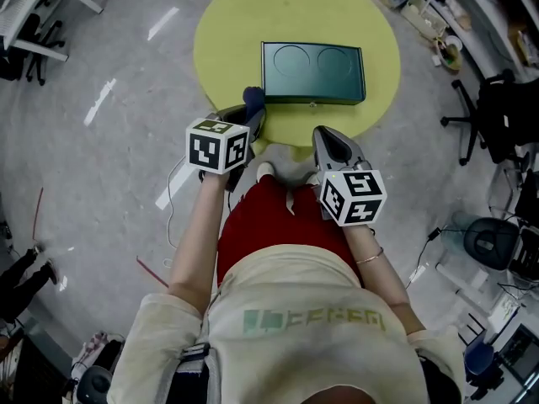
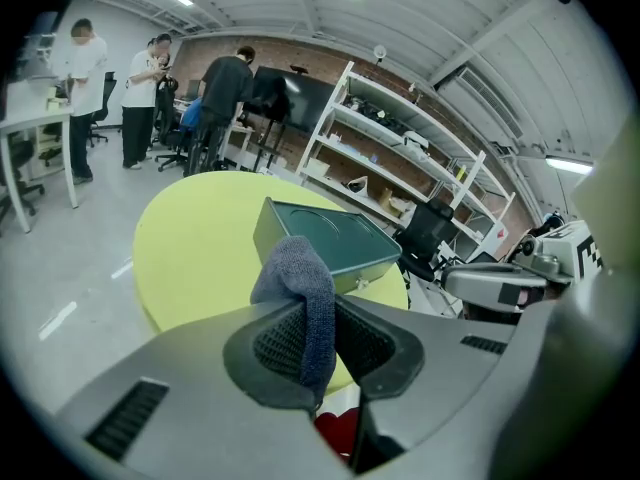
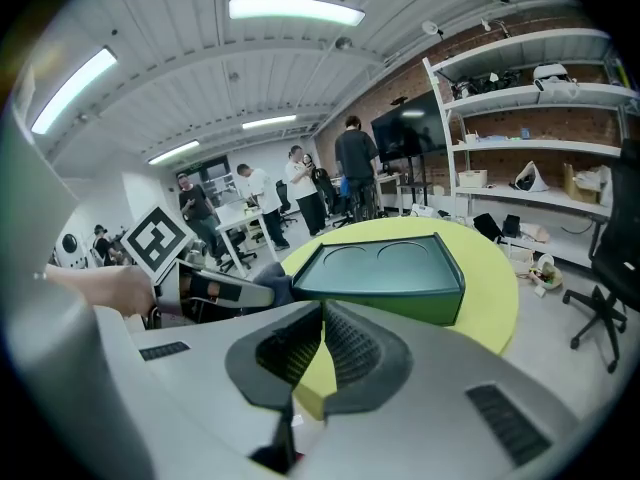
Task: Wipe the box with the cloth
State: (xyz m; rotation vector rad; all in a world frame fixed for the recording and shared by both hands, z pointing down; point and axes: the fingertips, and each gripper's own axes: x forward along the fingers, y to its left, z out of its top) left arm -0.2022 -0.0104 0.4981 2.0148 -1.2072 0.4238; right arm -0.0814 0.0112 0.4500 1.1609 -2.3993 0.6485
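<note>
Nearest are two grippers, side by side just over the near edge of the one round yellow counter (image 1: 227,23). The right gripper (image 1: 330,141) has its fingers clenched together, with nothing between them, and it stands apart from the box. The left gripper (image 1: 251,118) has its fingers grasping the one blue-grey cloth (image 1: 253,98), and the cloth's folded end sticks out past the fingertips. The cloth is just beside the near left corner of the box (image 1: 313,72); I cannot tell if it touches.

The one box is dark green and closed, with two round hollows in its lid. It lies on the near half of the counter, with its long side along the near edge. Bare yellow surface stays free at the left, at the right and beyond the box.

Around the counter is open grey floor (image 1: 101,141). Farther away are office chairs (image 1: 497,116), shelves (image 2: 400,158) and a few people (image 2: 225,98).
</note>
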